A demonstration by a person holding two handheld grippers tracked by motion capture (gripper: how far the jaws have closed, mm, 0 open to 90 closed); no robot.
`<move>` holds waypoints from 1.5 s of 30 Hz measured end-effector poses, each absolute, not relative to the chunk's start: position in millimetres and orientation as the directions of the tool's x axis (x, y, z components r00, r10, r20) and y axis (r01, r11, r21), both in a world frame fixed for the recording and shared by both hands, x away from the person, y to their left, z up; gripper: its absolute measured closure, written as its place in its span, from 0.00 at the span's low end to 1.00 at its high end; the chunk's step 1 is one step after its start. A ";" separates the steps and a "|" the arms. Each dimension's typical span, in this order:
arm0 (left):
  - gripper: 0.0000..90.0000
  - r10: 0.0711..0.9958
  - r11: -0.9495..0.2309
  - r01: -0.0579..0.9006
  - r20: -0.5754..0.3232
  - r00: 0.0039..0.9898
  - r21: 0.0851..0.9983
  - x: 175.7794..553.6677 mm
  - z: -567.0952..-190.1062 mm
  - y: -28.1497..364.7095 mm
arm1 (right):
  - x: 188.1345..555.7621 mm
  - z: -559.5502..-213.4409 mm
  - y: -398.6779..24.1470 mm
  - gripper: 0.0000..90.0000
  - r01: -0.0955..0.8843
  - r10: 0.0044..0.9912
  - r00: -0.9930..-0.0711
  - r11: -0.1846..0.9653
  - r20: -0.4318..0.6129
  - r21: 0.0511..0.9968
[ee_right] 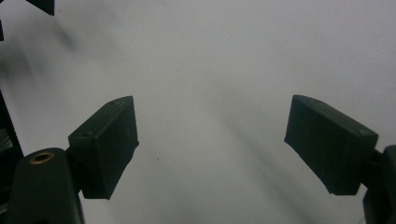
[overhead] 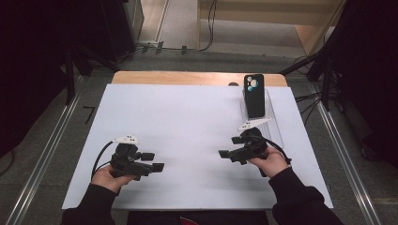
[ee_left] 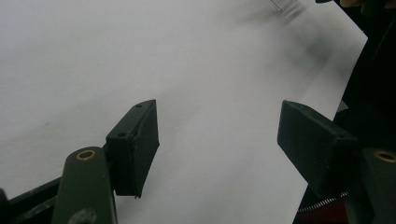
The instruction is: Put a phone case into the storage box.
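Grippers near the bottom of the high view: left gripper lower left, right gripper lower right, both spread wide over bare white sheet, grasping nothing. Farther up, upper right: black smartphone upright in clear plastic stand, untouched. Judged barely begun; reach and grasp on the phone left to do.
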State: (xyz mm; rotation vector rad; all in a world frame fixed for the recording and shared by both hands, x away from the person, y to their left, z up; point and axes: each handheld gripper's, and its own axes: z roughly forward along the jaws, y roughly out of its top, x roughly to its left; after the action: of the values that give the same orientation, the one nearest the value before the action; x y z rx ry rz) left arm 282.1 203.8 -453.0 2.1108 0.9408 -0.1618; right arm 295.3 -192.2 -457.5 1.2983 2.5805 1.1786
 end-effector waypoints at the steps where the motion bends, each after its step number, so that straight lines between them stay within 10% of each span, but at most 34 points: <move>1: 0.32 0.570 -0.402 0.672 -0.404 0.715 0.621 282.1 -453.0 203.7 | 294.2 -457.5 -193.6 0.17 0.680 0.695 -0.654 0.368 0.299 0.633; 45: 0.32 0.549 -0.421 0.646 -0.388 0.740 0.637 271.4 -455.0 205.4 | 251.3 -474.6 -248.9 0.18 0.681 0.702 -0.666 0.433 0.253 0.591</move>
State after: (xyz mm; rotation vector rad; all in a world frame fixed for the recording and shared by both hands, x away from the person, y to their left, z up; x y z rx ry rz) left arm 271.4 205.4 -455.0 2.1226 0.8967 -0.1518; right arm 251.3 -248.9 -474.6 1.2712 2.6330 1.0632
